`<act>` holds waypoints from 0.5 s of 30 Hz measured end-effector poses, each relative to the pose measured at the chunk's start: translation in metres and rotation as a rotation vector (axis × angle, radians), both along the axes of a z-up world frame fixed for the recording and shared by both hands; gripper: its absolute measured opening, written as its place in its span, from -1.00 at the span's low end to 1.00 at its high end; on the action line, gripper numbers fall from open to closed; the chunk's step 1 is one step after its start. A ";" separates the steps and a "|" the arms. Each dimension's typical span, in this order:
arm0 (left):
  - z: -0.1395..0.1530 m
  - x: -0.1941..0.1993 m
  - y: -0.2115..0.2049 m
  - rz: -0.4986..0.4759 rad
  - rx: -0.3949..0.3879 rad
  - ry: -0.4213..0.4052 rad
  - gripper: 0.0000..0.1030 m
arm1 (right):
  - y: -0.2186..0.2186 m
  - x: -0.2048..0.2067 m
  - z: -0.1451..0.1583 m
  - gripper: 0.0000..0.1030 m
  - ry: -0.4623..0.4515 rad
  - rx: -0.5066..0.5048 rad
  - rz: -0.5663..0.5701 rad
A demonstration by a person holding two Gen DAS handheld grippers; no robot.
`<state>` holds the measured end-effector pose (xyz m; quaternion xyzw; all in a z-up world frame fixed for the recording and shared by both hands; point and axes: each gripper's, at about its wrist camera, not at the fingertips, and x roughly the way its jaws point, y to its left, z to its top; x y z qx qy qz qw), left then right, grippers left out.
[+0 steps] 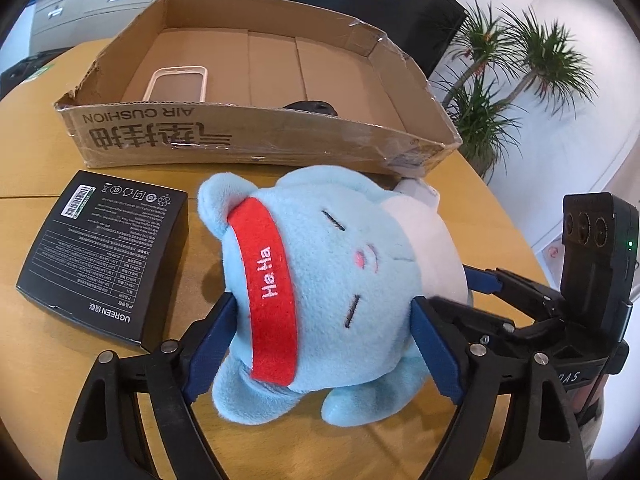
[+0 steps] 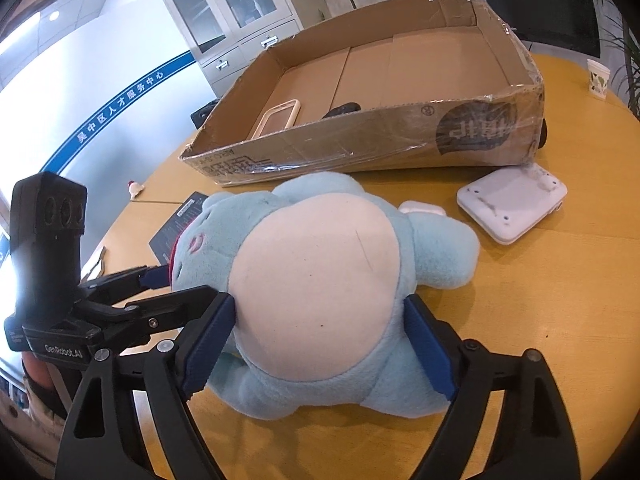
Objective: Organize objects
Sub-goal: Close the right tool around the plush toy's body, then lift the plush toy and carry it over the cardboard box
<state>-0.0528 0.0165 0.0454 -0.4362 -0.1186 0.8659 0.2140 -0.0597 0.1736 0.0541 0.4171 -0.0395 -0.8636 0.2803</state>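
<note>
A light blue plush toy [image 1: 332, 264] with a red "Ha Ha" headband lies on the wooden table. My left gripper [image 1: 320, 344] is shut on its head, blue pads pressing both sides. My right gripper [image 2: 320, 340] is shut on its white belly [image 2: 316, 276], pads on both flanks. Each gripper shows in the other's view, the right one [image 1: 492, 284] and the left one [image 2: 152, 276]. A low open cardboard box [image 1: 256, 136] stands behind the toy; it shows in the right wrist view too [image 2: 360, 148]. It holds a beige phone case [image 1: 176, 84] and a dark object [image 1: 312, 107].
A black UGREEN box [image 1: 104, 260] lies left of the toy. A white flat device [image 2: 512, 200] and a small white case [image 2: 422, 209] lie right of it. A paper cup [image 2: 599, 78] stands far right. Potted plants [image 1: 512, 72] and cabinets [image 2: 228, 12] stand beyond the table edge.
</note>
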 end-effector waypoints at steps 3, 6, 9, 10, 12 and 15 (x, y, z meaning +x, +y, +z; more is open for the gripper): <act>-0.002 0.001 -0.002 -0.014 0.011 -0.007 0.70 | -0.006 0.006 -0.003 0.71 0.005 0.065 0.046; -0.003 0.001 -0.003 -0.005 0.016 -0.006 0.65 | -0.007 0.008 -0.003 0.70 0.011 0.067 0.023; -0.002 0.002 -0.002 -0.006 0.014 -0.003 0.60 | -0.007 0.010 -0.004 0.66 0.023 0.065 0.004; -0.002 0.003 -0.002 -0.005 0.014 -0.001 0.58 | -0.007 0.011 -0.004 0.64 0.029 0.066 0.000; -0.001 0.004 -0.002 0.000 0.016 0.003 0.56 | -0.008 0.012 -0.003 0.61 0.034 0.063 -0.008; 0.003 0.007 -0.001 0.000 0.012 0.010 0.53 | -0.008 0.016 0.000 0.53 0.045 0.069 -0.014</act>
